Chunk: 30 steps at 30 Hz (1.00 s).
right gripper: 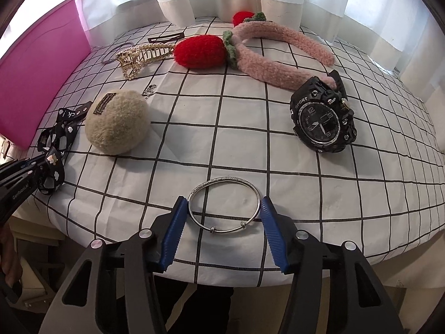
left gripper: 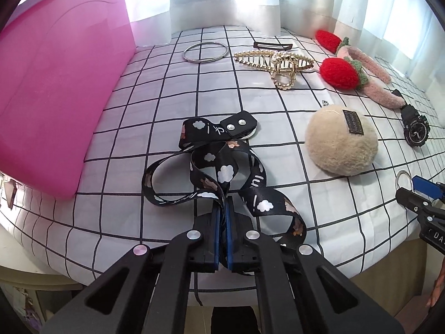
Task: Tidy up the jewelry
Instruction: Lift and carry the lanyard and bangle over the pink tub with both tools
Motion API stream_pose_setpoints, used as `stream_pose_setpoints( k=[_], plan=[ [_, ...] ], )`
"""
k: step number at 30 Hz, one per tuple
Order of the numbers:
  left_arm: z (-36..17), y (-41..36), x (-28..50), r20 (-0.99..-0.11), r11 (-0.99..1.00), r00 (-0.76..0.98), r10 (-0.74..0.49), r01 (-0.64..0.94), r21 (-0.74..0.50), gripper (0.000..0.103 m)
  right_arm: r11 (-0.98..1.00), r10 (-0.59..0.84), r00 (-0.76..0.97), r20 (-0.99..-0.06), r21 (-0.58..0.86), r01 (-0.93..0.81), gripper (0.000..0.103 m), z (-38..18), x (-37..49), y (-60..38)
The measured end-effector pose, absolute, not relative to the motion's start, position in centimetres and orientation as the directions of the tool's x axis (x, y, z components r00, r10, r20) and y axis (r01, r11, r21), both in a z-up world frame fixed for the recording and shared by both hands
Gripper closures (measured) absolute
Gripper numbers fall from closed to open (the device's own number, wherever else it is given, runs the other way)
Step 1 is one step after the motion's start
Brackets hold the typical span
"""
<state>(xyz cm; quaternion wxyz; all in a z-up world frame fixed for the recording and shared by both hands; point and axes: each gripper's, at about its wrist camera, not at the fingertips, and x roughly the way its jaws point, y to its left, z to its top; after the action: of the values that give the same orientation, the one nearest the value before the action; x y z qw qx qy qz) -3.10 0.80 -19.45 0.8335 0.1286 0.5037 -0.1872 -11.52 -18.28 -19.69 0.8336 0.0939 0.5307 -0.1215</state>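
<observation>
Left wrist view: left gripper [left gripper: 222,204] closed, blue pads pinching a fold of the black printed fabric lanyard [left gripper: 219,167] with white clouds; rest of lanyard looped on the white grid-checked tablecloth [left gripper: 167,89]. Translucent pink plastic storage box [left gripper: 55,83] at left, just beside the lanyard's loops. Farther back: thin plain metal bangle [left gripper: 205,51], gold pearl-studded claw hair clip [left gripper: 275,62], flat black snap hair clip [left gripper: 273,46]. To the right: beige fluffy pompom [left gripper: 341,140] with dark label, pink fuzzy headband [left gripper: 370,69] with red knitted strawberries, black sport wristwatch [left gripper: 414,128].

Right wrist view: right gripper [right gripper: 224,211] spread wide, blue fingers [right gripper: 175,233] flanking a silver patterned bangle [right gripper: 224,207] flat on the cloth near the table's front edge; each pad touching or nearly touching the ring's outer rim, contact not resolvable. Watch well apart at upper right, pompom at upper left
</observation>
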Motion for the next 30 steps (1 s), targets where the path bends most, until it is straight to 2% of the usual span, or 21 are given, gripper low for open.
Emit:
stream_pose_setpoints(
  k=[15, 30],
  plan=[
    [-13.4, 1.7, -3.6, -0.828, 0.888, 0.456, -0.325, 0.448, -0.101, 0.1, 0.954, -0.071, 0.463, -0.884, 0.075, 0.289, 0.05, -16.9, -11.3, -18.3],
    [-1.5, 2.9, -1.1, -0.689, 0.881, 0.582, -0.433, 0.434, -0.187, 0.1, 0.979, -0.03, 0.617, -0.786, 0.102, 0.178, 0.05, -7.7, -8.0, -16.4]
  ],
)
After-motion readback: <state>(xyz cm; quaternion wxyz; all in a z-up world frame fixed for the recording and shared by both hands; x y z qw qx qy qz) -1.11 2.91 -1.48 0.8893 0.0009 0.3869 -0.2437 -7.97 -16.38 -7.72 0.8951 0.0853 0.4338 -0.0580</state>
